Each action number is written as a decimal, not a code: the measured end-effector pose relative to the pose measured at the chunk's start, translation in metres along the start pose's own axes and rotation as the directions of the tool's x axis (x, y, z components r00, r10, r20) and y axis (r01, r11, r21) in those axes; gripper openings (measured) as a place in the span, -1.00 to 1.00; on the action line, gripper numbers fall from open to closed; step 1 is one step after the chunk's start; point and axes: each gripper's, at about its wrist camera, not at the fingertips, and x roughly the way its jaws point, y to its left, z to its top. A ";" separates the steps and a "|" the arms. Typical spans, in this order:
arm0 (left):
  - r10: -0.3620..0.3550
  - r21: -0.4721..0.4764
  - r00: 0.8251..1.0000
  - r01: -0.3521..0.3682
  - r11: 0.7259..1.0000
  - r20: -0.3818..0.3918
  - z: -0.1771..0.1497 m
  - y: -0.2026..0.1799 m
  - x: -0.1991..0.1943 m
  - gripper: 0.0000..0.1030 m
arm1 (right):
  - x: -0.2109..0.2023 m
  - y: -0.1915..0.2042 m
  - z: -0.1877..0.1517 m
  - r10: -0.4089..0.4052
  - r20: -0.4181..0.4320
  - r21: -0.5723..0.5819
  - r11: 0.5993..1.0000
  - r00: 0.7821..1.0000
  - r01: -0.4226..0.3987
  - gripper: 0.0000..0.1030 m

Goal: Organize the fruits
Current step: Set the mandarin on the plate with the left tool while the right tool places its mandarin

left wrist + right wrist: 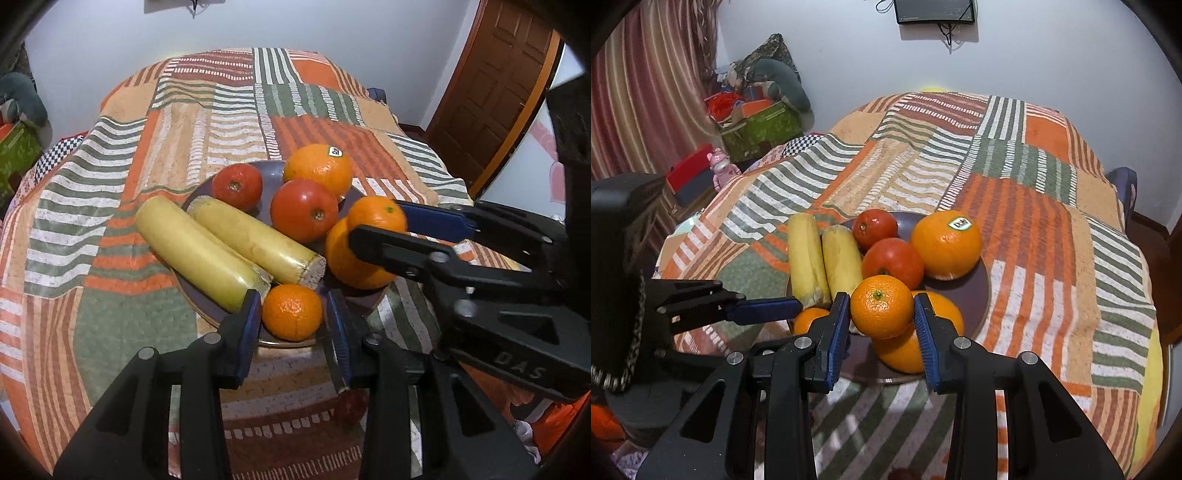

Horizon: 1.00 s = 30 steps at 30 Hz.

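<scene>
Underneath everything lies a patchwork tablecloth in orange, green and white stripes, draped over a rounded table before a pale wall. On it sits a dark plate carrying two yellow bananas on its left side, two red tomatoes in the middle and a stickered orange at the far right.

The right gripper pinches a small mandarin between its blue pads, above a larger orange on the near rim. The left gripper has its jaws spread on either side of another mandarin lying at the plate's near edge, pads just beside it but apart.

Only the left wrist view shows a brown wooden door at the far right. Only the right wrist view shows striped curtains, a green box heaped with clutter, a pink toy figure and a dark wall-mounted screen.
</scene>
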 end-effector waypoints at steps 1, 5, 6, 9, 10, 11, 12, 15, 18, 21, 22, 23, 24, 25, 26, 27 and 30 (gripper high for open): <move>-0.002 -0.003 1.000 0.002 1.000 0.002 0.000 0.001 0.000 -0.30 | 0.003 0.001 0.001 0.000 -0.005 -0.003 1.000 1.000 0.000 -0.37; -0.008 -0.005 1.000 0.008 1.000 0.007 0.001 0.003 0.000 -0.20 | 0.010 0.004 0.002 -0.004 -0.012 -0.017 1.000 1.000 0.004 -0.36; 0.000 -0.001 1.000 0.000 1.000 0.006 0.000 0.003 0.000 -0.07 | 0.011 0.004 0.002 -0.006 -0.015 -0.018 1.000 1.000 0.006 -0.36; 0.031 -0.008 0.999 -0.031 0.999 -0.012 -0.002 0.005 0.006 0.05 | 0.012 0.004 0.003 0.002 -0.020 -0.017 1.000 1.000 -0.002 -0.30; 0.026 -0.018 1.000 -0.026 1.000 -0.016 -0.003 0.008 0.007 0.08 | 0.011 0.003 0.003 0.008 -0.021 -0.016 1.000 1.000 -0.009 -0.24; 0.014 -0.028 1.000 -0.015 1.000 -0.019 -0.004 0.009 0.007 0.08 | 0.011 0.003 0.003 0.007 -0.021 -0.016 1.000 1.000 -0.007 -0.22; 0.004 -0.039 1.000 -0.005 0.999 -0.023 -0.005 0.011 0.007 0.08 | 0.010 0.004 0.003 0.001 -0.021 -0.019 1.000 1.000 -0.001 -0.21; 0.007 -0.048 1.000 -0.008 0.999 -0.021 -0.005 0.013 0.003 0.08 | 0.006 0.003 0.002 -0.004 -0.020 -0.013 1.000 1.000 0.004 -0.21; 0.016 -0.045 1.000 -0.017 0.999 -0.009 -0.006 0.011 -0.005 0.08 | -0.003 0.000 0.002 -0.009 -0.007 -0.001 1.000 1.000 0.009 -0.21; 0.023 -0.044 1.000 -0.023 0.999 0.009 -0.008 0.009 -0.016 0.08 | -0.015 -0.002 0.000 -0.023 0.006 0.005 1.000 1.000 0.023 -0.21; 0.025 -0.044 1.000 -0.025 0.999 0.013 -0.007 0.009 -0.019 0.08 | -0.019 -0.003 -0.002 -0.028 0.009 0.006 1.000 1.000 0.028 -0.20; 0.029 -0.044 0.999 -0.028 0.999 0.021 -0.008 0.008 -0.024 0.08 | -0.023 -0.003 -0.003 -0.033 0.012 0.008 0.999 0.999 0.033 -0.20; 0.032 -0.044 0.999 -0.031 0.999 0.029 -0.008 0.007 -0.028 0.08 | -0.027 -0.004 -0.005 -0.039 0.015 0.011 0.999 0.999 0.039 -0.19; 0.036 -0.043 0.999 -0.034 0.999 0.037 -0.008 0.006 -0.032 0.08 | -0.032 -0.005 -0.007 -0.045 0.018 0.013 0.999 0.999 0.045 -0.18; 0.041 -0.041 0.998 -0.039 0.998 0.046 -0.008 0.005 -0.037 0.08 | -0.036 -0.006 -0.009 -0.051 0.020 0.015 0.999 0.999 0.050 -0.18; 0.045 -0.039 0.998 -0.043 0.998 0.054 -0.009 0.003 -0.041 0.08 | -0.041 -0.007 -0.012 -0.058 0.021 0.016 0.998 0.998 0.058 -0.16; 0.054 -0.030 0.996 -0.052 0.998 0.071 -0.012 0.000 -0.054 0.08 | -0.052 -0.010 -0.022 -0.080 0.020 0.021 0.997 0.997 0.079 -0.13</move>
